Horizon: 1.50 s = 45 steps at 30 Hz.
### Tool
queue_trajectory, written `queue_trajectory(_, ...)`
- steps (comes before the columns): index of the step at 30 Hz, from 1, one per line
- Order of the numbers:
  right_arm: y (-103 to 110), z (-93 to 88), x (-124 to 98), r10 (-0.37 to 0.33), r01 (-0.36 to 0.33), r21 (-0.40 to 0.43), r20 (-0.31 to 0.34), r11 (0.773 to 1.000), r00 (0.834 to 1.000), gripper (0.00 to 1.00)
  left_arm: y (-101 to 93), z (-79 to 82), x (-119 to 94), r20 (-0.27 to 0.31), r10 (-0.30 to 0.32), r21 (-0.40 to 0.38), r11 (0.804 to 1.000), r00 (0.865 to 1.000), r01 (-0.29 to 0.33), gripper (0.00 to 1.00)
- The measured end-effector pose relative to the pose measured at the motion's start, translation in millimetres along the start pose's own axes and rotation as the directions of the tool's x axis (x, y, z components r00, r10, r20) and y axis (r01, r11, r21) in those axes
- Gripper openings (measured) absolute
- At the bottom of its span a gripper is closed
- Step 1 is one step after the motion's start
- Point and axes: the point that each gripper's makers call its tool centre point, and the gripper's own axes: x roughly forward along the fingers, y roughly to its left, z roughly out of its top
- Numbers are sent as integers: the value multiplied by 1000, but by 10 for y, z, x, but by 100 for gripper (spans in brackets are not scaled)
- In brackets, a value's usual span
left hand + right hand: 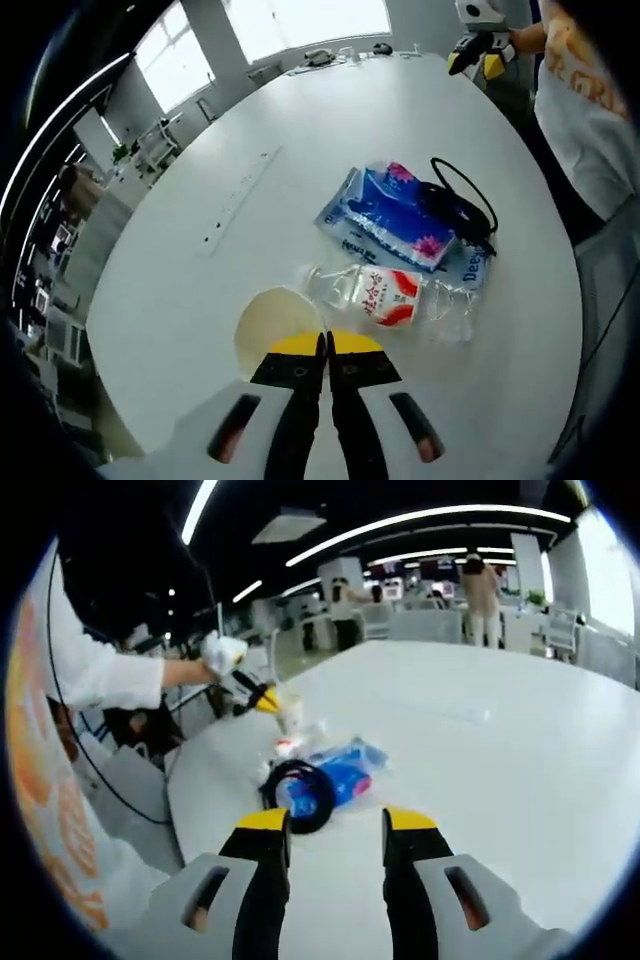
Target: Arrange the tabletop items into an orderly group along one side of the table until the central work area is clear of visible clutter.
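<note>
The left gripper (327,345) has its yellow-tipped jaws pressed together on the rim of a paper cup (275,322), a pale cream cup tipped so its round mouth faces up toward the camera; the jaws cover its near edge. The table (300,150) is a broad, smooth white oval with a faint seam and small dark dots along it.

Just beyond the cup lies a clear plastic bottle (385,295) on its side, crinkled and glossy, with a red and white label whose print is too small to read. Touching it further on is a soft blue tissue pack (395,215) with pink flowers, its plastic wrap shiny. A black cable (465,205) loops over the pack's far edge; where it ends is hard to make out.

The right gripper (335,830) hangs above the table with its jaws spread and nothing between them. Ahead of it in the right gripper view, the cable forms a dark ring in front of the blue pack, with the bottle and cup blurred behind. There the person's gloved hand (222,652) holds the left gripper at the cup. A white sleeve (100,675) and an orange-printed shirt (60,820) are cut off by the left edge.

In the left gripper view the right gripper appears far off, near the table's far edge.
</note>
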Motion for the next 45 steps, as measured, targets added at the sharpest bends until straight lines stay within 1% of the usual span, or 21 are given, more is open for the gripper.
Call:
queue_trajectory(5,-38,-21,10,-4,4,4,-11,1000,1000,35,-5,-19,40,6,-10,-11,1000,1000,10,0)
queue_trajectory(9,-65,-63,2,-15,16,14,-28,1000,1000,35,-19,-21,60,7,-7,-15,1000,1000,7,0)
queue_trajectory(16,-81,-70,-17,-27,27,13,-26,1000,999,34,-55,-30,69,9,-9,-10,1000,1000,9,0)
queue_trajectory(26,-107,-86,-54,-46,46,5,-28,999,999,33,-98,-52,81,9,-18,-33,999,1000,18,0)
queue_trajectory(34,-92,-132,-66,-46,46,0,-45,999,998,33,-121,-98,88,6,-12,-46,999,1000,12,0)
queue_trajectory(38,-87,-137,-71,-47,47,-1,-47,999,998,33,-138,-91,79,15,1,-63,998,1000,0,4)
queue_trajectory(43,-70,-120,-68,-45,44,-5,-43,999,998,33,-97,-65,21,23,32,-79,996,999,-30,11)
queue_trajectory(45,-48,-118,-66,-40,40,-8,-43,999,998,33,-67,-41,-13,33,54,-80,995,998,-51,13)
